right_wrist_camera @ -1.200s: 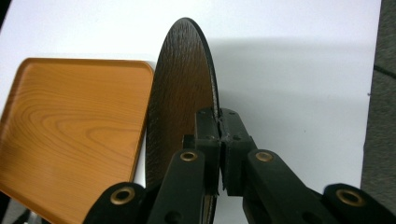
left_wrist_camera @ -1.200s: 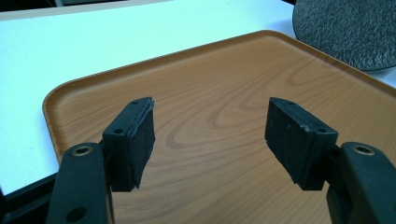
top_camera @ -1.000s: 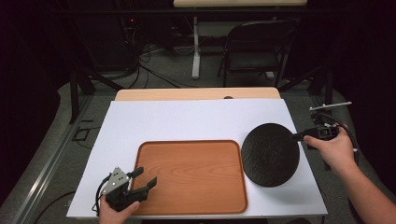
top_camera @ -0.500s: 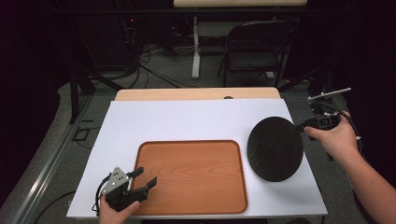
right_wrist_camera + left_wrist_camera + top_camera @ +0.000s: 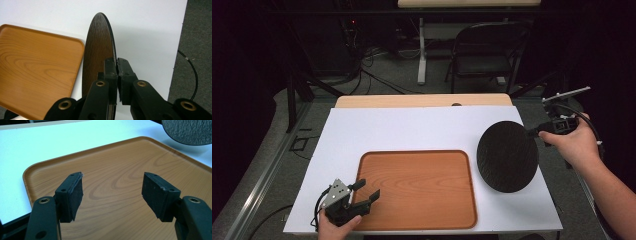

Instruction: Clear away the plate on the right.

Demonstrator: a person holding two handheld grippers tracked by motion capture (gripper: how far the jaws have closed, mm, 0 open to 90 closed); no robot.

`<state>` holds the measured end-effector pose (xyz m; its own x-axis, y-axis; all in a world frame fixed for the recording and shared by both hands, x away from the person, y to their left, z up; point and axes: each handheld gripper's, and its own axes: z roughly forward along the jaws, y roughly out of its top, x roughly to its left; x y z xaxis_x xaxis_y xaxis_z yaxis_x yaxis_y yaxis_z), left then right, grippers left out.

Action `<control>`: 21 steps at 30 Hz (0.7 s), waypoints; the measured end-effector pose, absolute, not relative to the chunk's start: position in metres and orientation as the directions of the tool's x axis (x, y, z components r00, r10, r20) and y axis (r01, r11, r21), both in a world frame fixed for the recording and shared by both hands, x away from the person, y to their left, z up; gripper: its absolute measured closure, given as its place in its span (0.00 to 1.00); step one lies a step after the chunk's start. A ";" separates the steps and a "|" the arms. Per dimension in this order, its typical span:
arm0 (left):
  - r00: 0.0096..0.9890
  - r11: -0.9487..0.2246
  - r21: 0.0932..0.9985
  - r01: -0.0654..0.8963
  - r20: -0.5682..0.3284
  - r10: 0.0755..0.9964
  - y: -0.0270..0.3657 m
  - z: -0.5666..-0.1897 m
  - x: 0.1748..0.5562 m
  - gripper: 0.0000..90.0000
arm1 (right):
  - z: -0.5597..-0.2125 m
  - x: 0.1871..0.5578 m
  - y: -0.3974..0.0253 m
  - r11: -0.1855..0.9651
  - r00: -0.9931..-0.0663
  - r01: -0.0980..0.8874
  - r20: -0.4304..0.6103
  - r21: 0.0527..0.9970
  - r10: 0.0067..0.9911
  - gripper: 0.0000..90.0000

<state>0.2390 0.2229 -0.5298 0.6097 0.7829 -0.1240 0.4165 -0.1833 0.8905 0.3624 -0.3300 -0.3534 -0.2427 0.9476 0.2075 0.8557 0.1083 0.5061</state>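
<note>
1. Black round plate [image 5: 507, 156] hangs above the white table [image 5: 412, 125], just right of the wooden tray [image 5: 417, 185], pinched at its rim by the right gripper [image 5: 532, 132], whose jaws are clamped on its edge.
2. Left gripper [image 5: 364, 194] rests at the tray's near-left corner, jaws spread, holding nothing.
3. Risk: a thin rim grip could let the plate swivel or slip and strike the tray's edge.
4. The plate is tilted steeply, near edge-on in the right gripper view [image 5: 100, 50]; a disc, it has no long axis, and its face turns toward the tray.
</note>
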 end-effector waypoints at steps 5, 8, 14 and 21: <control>0.613 -0.184 0.890 0.416 -0.125 0.780 0.223 -0.530 0.239 0.37 | -0.346 0.363 -0.321 0.124 -0.262 0.852 0.208 0.509 0.943 0.97; 0.610 -0.183 0.890 0.417 -0.125 0.782 0.223 -0.529 0.239 0.37 | -0.341 0.365 -0.307 0.151 -0.291 0.846 0.206 0.512 0.934 0.97; 0.602 -0.181 0.891 0.417 -0.122 0.789 0.224 -0.529 0.239 0.37 | -0.340 0.371 -0.277 0.215 -0.350 0.837 0.192 0.503 0.917 0.97; 0.600 -0.176 0.893 0.414 -0.122 0.791 0.225 -0.529 0.238 0.37 | -0.343 0.376 -0.240 0.270 -0.416 0.822 0.205 0.501 0.886 0.97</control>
